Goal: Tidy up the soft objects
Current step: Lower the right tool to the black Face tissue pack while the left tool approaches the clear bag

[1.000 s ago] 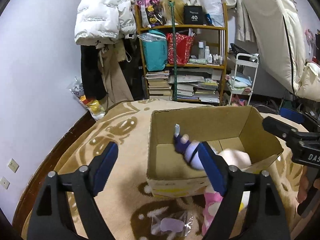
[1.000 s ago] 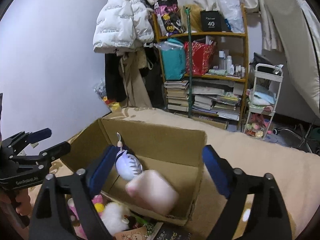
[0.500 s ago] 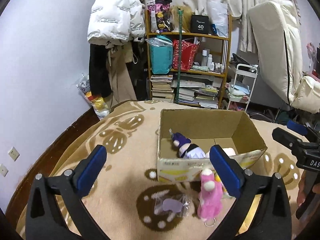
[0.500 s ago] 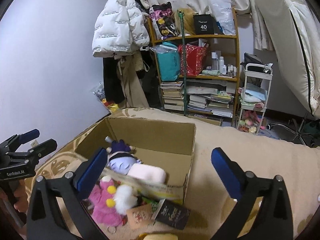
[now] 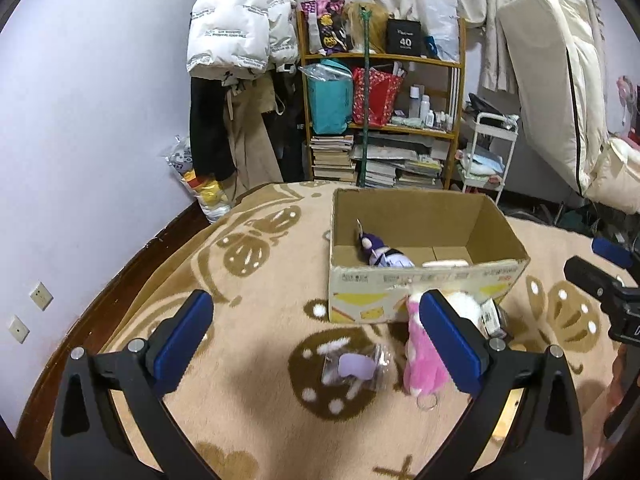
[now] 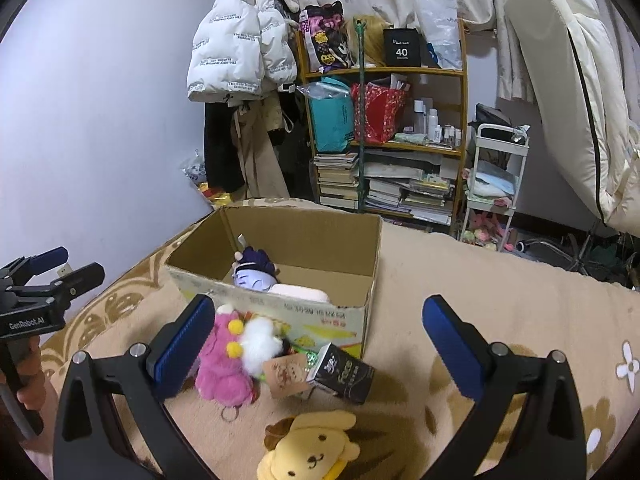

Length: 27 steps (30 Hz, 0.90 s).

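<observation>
An open cardboard box (image 5: 424, 284) (image 6: 320, 312) stands on the patterned blanket. Inside lie a purple plush doll (image 5: 380, 252) (image 6: 256, 272) and a pale pink soft block (image 6: 298, 292). In front of the box lie a pink plush (image 5: 422, 364) (image 6: 220, 364), a white fluffy toy (image 6: 260, 338), a clear bag with a lilac item (image 5: 354, 366) and a yellow dog plush (image 6: 310, 448). My left gripper (image 5: 316, 340) is open and empty, back from the box. My right gripper (image 6: 320, 344) is open and empty above the toys.
A small black box (image 6: 344, 372) and a brown tag (image 6: 286, 374) lie by the cardboard box. A cluttered shelf (image 5: 380, 120), hanging coats (image 5: 236, 80) and a white trolley (image 5: 486, 160) stand behind. The blanket's left edge (image 5: 120, 280) drops off near the wall.
Both grippers have pulled back and away from the box, which now looks smaller. The purple doll, earlier by my left gripper's fingers over the box, now lies inside it.
</observation>
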Motion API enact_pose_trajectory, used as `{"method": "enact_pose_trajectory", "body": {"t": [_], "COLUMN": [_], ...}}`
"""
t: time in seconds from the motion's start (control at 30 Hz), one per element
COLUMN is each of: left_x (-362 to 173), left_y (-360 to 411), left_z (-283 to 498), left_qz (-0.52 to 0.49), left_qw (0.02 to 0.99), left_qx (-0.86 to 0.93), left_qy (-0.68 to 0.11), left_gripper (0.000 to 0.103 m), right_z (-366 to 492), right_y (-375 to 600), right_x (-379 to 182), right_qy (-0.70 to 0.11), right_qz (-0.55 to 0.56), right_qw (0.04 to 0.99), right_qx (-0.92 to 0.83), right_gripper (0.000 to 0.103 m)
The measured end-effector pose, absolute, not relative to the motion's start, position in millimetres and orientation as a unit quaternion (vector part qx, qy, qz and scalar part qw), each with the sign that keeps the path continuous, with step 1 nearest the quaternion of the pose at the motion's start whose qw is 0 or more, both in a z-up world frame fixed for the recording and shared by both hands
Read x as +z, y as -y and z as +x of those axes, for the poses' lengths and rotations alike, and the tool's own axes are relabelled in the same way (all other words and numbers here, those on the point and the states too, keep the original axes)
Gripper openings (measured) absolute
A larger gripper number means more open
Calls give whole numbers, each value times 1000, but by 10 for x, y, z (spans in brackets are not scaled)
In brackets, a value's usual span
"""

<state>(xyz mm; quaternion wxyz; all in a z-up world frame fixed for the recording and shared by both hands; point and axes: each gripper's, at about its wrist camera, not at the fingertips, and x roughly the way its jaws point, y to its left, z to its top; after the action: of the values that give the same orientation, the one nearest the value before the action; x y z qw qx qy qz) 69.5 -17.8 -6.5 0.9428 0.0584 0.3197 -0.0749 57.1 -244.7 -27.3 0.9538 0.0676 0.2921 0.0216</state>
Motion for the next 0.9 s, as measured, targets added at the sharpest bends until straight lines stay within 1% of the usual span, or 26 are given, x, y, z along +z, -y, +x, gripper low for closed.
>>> {"method": "enact_pose_trajectory", "body": {"t": [0.27, 0.37, 0.57, 0.9], "left_x": [-143, -223, -396, -706], "left_y": [219, 226, 247, 360], "left_z": [704, 780, 973, 1319], "left_qz": [65, 65, 55, 58], "left_qw": [939, 933, 918, 892], "left_qx": [-75, -74, -75, -83], "left_qy": [-329, -347, -384, -442], "left_gripper": [102, 102, 102, 102], "right_z": [456, 434, 568, 837], "right_y": [2385, 2319, 2229, 2375], "right_x": [-316, -343, -482, -743], "right_qy": [-293, -286, -312, -356], "right_qz": [46, 28, -2, 28], "right_qw": [955, 957, 950, 934], "right_qx": [18, 22, 9, 0], "right_gripper": [103, 103, 103, 103]}}
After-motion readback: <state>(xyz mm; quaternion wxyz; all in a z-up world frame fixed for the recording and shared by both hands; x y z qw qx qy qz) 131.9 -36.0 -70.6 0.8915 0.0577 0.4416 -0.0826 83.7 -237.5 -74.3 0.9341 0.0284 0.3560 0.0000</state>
